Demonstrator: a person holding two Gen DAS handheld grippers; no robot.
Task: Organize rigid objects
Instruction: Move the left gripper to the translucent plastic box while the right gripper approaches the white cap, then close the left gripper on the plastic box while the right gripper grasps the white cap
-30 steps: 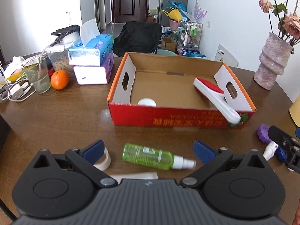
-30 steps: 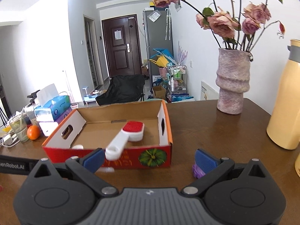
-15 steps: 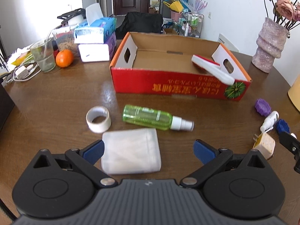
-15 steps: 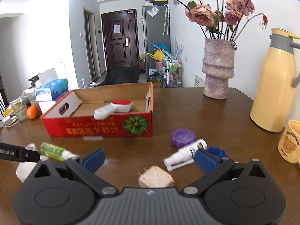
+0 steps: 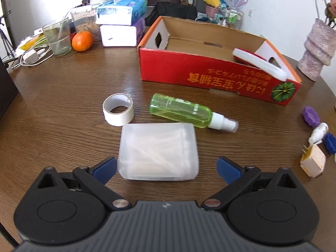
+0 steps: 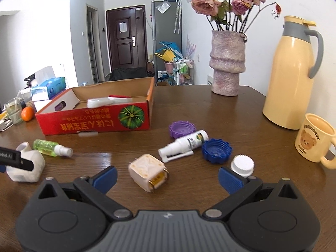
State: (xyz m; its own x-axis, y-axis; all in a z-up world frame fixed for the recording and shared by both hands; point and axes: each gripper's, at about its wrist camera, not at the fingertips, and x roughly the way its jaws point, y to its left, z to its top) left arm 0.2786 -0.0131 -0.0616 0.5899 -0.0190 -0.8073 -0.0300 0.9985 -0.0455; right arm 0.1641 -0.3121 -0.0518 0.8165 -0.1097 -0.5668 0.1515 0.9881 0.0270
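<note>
A red cardboard box (image 5: 210,77) stands on the brown table with a red-and-white brush (image 5: 259,63) leaning in its right end. My left gripper (image 5: 166,168) is open, just behind a frosted white plastic case (image 5: 158,150). Beyond the case lie a tape roll (image 5: 118,112) and a green spray bottle (image 5: 182,111). My right gripper (image 6: 167,177) is open, with a beige plug cube (image 6: 148,173) between its fingers' line. Near it lie a white spray bottle (image 6: 184,145), a purple cap (image 6: 181,128), a blue cap (image 6: 217,150) and a white cap (image 6: 242,165).
Tissue boxes (image 5: 121,24), an orange (image 5: 82,41), a glass (image 5: 57,38) and cables (image 5: 29,57) stand at the far left. A vase (image 6: 227,63), a yellow thermos (image 6: 294,73) and a bear mug (image 6: 315,140) stand at the right.
Both grippers have pulled back from the box and dropped lower toward the table. The white case now lies close before the left gripper and the plug cube before the right.
</note>
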